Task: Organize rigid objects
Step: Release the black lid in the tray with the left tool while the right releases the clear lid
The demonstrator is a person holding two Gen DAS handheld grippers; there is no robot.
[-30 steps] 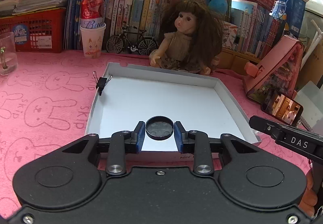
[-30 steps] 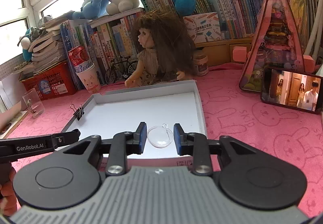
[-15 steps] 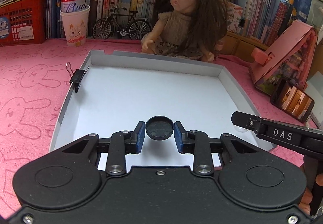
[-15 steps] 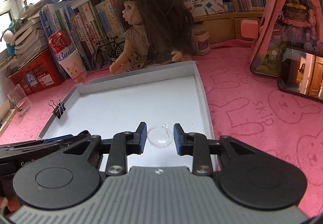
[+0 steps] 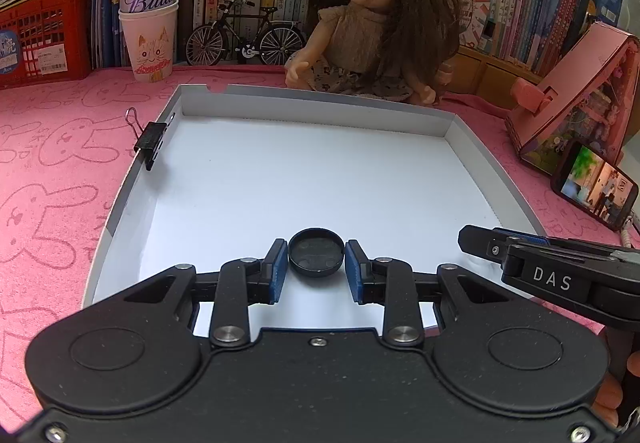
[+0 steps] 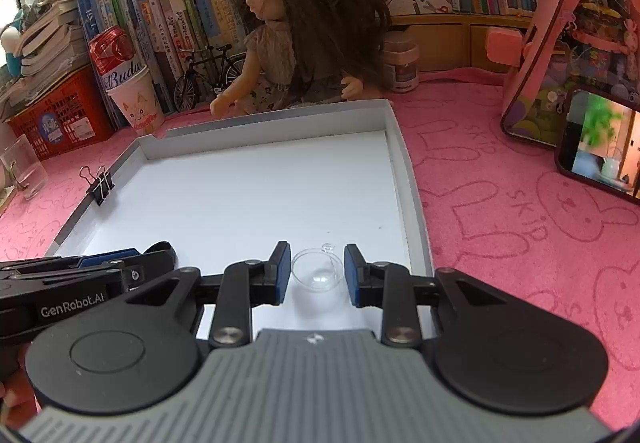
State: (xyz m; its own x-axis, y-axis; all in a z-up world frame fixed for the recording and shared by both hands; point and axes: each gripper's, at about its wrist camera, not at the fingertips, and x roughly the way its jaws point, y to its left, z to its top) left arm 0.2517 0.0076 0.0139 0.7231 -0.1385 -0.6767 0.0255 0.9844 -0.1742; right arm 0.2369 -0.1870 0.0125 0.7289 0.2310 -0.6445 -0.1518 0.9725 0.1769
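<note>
A shallow white tray (image 5: 320, 99) lies on the pink cloth, with a black binder clip (image 5: 150, 141) on its left rim. My left gripper (image 5: 316, 248) is shut on a round black cap (image 5: 316, 259), low over the tray's near part. In the right wrist view my right gripper (image 6: 317, 248) is shut on a small clear round dish (image 6: 318, 271) near the tray's front right corner (image 6: 416, 227). The two grippers sit side by side: the right gripper's tip (image 5: 480, 241) shows at the left view's right edge. The left gripper's tip (image 6: 160, 251) shows low on the left.
A doll (image 5: 376, 23) sits just behind the tray. At the back left stand a paper cup with a red can (image 5: 148, 23), a model bicycle (image 5: 244, 39) and a red basket (image 5: 40, 35). A phone (image 5: 596, 187) and a pink toy house (image 5: 576, 91) stand on the right.
Both grippers have moved forward and down over the tray, so it now fills more of each view. Each still has its round piece between the pads.
</note>
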